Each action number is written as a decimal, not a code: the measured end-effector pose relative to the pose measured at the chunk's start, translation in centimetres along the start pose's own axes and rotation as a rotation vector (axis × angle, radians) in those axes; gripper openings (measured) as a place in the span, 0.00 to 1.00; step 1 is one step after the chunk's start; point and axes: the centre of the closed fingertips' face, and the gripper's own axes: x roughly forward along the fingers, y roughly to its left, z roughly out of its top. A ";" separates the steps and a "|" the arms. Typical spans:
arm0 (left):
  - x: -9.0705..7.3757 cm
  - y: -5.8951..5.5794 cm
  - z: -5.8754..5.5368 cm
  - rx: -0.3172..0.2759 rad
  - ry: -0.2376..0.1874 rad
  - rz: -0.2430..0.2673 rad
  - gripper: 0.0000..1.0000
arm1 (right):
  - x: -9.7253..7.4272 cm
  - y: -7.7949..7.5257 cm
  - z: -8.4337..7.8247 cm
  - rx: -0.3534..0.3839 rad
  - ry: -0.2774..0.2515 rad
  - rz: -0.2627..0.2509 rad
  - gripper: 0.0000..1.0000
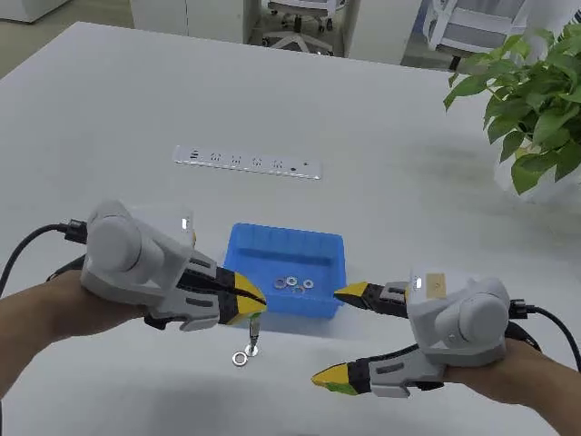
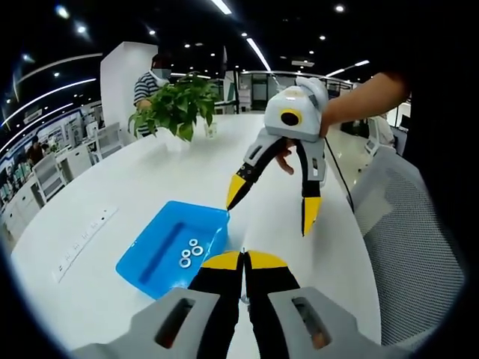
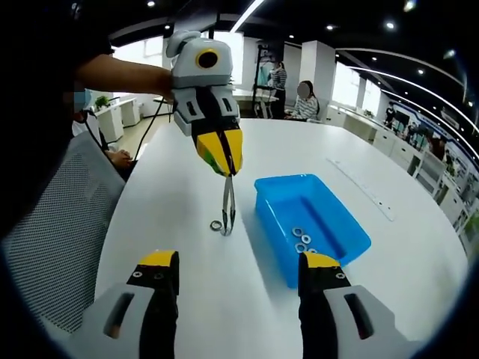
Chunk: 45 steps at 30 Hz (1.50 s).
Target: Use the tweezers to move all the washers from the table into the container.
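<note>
Head view: left gripper [image 1: 254, 304] clamped on tweezers [image 1: 253, 331], tips down just beside a washer [image 1: 240, 359] on the table [image 1: 408, 209] before the blue container [image 1: 286, 234], right gripper [image 1: 329, 333] spread empty; pickup seems underway, next needing tips pinched on the ring

White table [image 1: 272, 91]; potted plant [image 1: 536, 100]; ceiling strip lights [image 2: 258, 52].

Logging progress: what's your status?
Left gripper shut on tweezers, right gripper open. Tips beside one washer on table. More washers in container. Nothing in the way.
</note>
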 end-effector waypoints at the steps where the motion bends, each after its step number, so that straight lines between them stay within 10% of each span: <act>1: 0.0 0.0 0.0 0.002 0.002 -0.001 0.04 | 0.2 0.0 0.0 -0.001 0.001 0.006 0.62; 45: 0.7 -1.0 0.5 0.056 0.050 -0.124 0.05 | 8.1 1.3 1.6 -0.147 0.040 0.217 0.17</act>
